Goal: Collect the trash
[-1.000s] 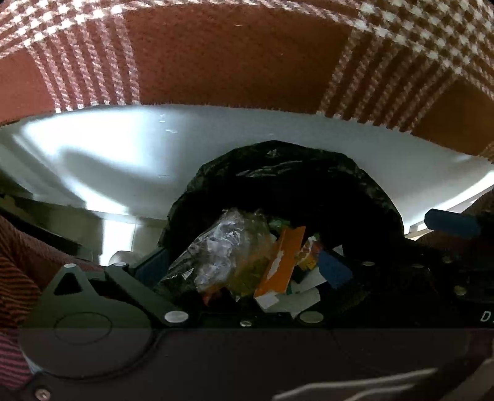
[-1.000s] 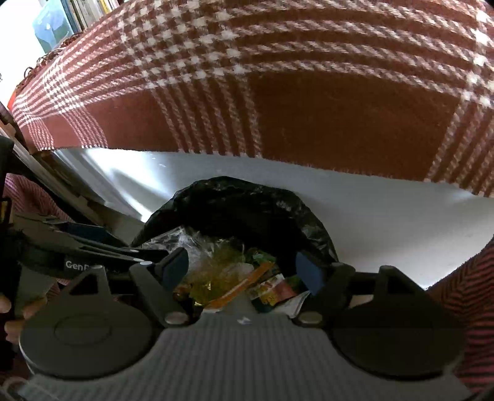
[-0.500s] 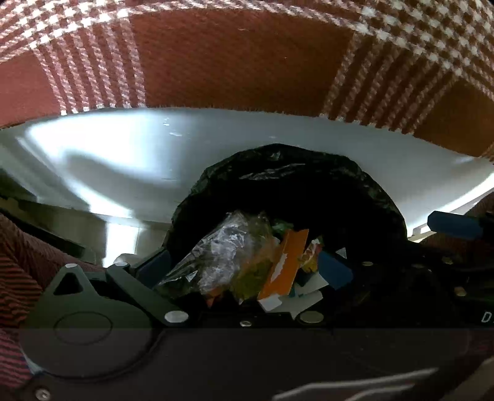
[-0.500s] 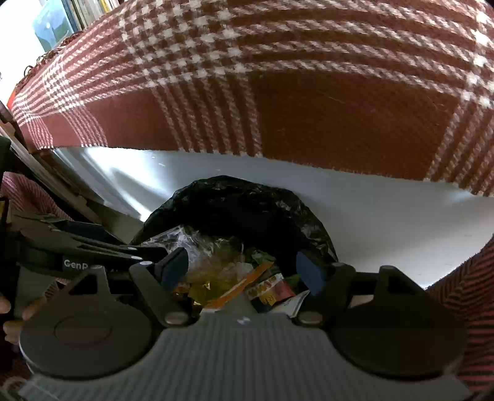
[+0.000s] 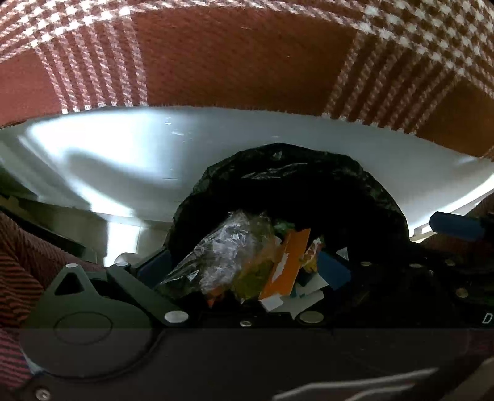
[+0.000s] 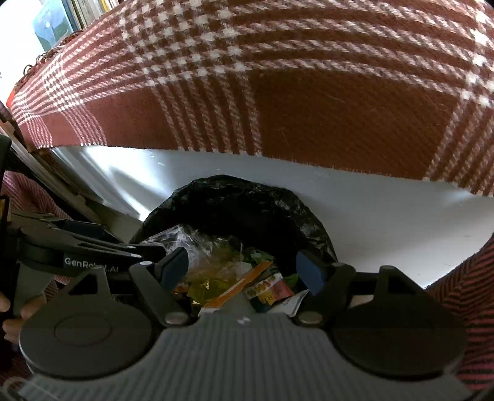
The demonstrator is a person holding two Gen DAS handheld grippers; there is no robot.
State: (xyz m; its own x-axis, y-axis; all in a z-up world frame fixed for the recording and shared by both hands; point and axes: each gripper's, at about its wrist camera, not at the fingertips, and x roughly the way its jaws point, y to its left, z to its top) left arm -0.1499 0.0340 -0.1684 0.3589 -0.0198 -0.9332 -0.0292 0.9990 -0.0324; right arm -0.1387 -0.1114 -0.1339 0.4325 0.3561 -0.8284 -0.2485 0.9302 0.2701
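A bin lined with a black bag (image 5: 308,185) (image 6: 247,200) stands below both grippers. Inside lie a crumpled clear plastic wrapper (image 5: 222,250) (image 6: 182,237), an orange wrapper (image 5: 287,265) (image 6: 244,280), yellow film and small printed packets (image 6: 268,287). My left gripper (image 5: 244,271) hangs open over the bin's left side, with the trash lying between and below its blue pads. It also shows at the left of the right wrist view as the left gripper (image 6: 148,246). My right gripper (image 6: 242,270) hangs open above the trash, nothing pressed between its pads; one of its fingertips (image 5: 457,226) shows at the right.
A red-brown plaid blanket (image 6: 278,92) drapes over furniture behind the bin, above a white panel (image 6: 386,209). Books (image 6: 77,12) stand at the upper left. A person's fingers (image 6: 12,311) hold the left gripper's handle; red striped cloth (image 6: 463,293) flanks the bin.
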